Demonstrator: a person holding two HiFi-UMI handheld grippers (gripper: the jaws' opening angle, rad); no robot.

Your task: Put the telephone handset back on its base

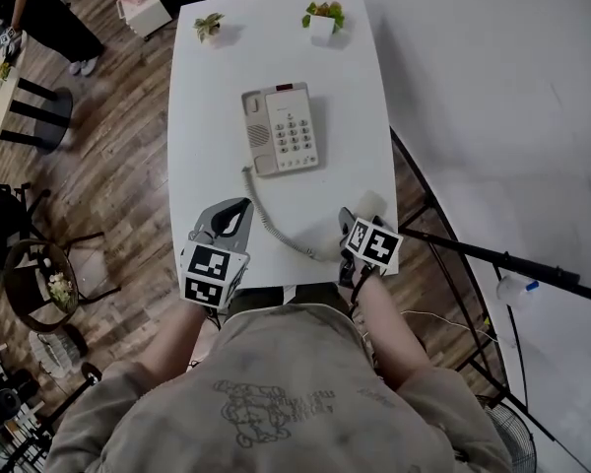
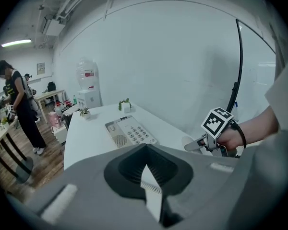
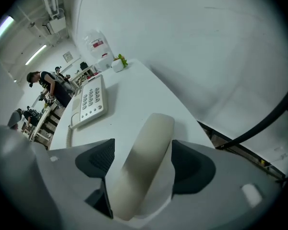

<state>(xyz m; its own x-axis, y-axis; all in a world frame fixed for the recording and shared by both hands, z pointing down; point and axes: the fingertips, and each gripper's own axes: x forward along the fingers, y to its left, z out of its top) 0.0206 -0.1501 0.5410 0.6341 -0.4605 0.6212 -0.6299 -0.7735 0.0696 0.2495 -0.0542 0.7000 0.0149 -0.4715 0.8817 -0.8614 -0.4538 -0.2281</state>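
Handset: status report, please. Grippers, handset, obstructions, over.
Left gripper shut, empty. Right gripper open, straddling handset lying on table. Telephone base cradle vacant. Only coiled cord between.

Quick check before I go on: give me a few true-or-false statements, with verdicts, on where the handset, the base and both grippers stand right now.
1. The handset rests on the telephone base. False: it lies on the table near the near right corner, apart from the base.
2. The right gripper has its jaws apart, one on each side of the handset. True.
3. The left gripper has its jaws wide apart. False: they are together, with nothing between them.
4. Two small potted plants stand at the table's far end. True.
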